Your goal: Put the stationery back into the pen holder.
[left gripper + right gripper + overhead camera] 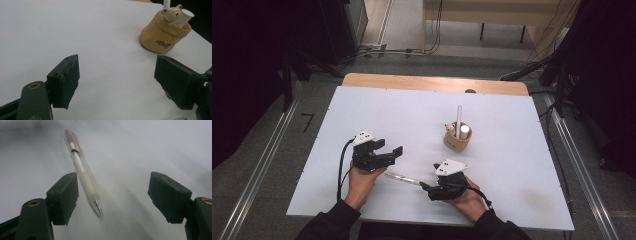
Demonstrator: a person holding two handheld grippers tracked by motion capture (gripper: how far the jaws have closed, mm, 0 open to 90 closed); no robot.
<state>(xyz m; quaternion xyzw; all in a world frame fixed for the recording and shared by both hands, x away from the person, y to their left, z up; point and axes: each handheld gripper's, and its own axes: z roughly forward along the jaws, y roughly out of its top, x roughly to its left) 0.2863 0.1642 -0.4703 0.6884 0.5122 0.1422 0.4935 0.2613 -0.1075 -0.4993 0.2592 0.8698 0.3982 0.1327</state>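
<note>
High view shows two hands that each hold a gripper over the white bench (pixel 362 110). The right gripper (pixel 424 186) is low on the bench, and its jaws are wide apart, with nothing pressed between them. A clear pen (pixel 402 178) lies flat on the bench just in front of this gripper, with its length running away from the jaws toward the left gripper (pixel 394 152).

Right gripper view shows the pen (pixel 83 171) more exactly. Its metal tip is the near end and lies in the gap between the two jaws, closer to the jaw at the left of that view. I cannot tell if the pen touches this jaw. The far jaw is well apart from the pen. The end with the red clip points away from the gripper.

Left gripper view shows that the left gripper (pixel 116 82) is also open, and only bare bench is between its jaws. A tan cup (pixel 162 35) with a small bear figure (pixel 172 13) on its rim stands ahead of this gripper, beyond the jaw at the right of that view, well apart from it. White sticks stand inside the cup.
</note>
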